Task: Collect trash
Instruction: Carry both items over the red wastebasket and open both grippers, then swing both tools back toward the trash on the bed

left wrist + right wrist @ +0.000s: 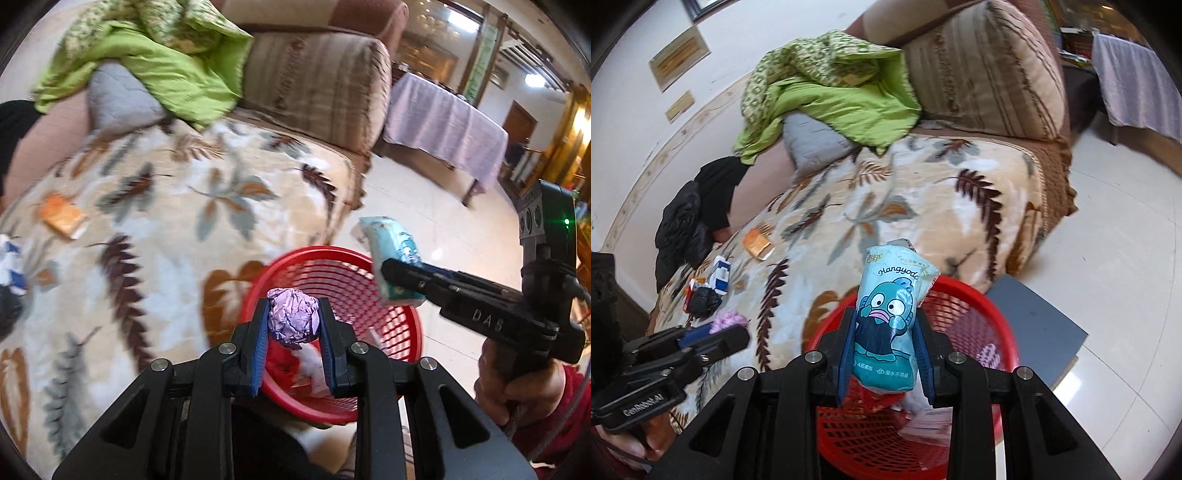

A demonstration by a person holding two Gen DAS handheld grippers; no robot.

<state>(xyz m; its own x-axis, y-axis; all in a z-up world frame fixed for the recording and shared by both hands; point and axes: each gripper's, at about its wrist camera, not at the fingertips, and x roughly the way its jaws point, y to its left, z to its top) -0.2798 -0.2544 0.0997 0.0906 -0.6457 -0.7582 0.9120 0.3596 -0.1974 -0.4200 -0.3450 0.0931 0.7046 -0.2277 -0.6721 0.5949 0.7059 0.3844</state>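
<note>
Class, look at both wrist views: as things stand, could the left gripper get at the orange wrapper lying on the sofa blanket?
Probably not yet: the left gripper is shut on a crumpled purple foil ball over the red basket. The orange wrapper itself lies uncovered.

Bright, even daylight; fisheye bending and dark corners; slight motion blur.

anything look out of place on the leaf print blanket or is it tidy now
Not tidy yet. An orange flat packet, a blue and white carton and a crumpled black bag lie loose on the leaf-print blanket, odd beside the red mesh basket already holding scraps.
</note>
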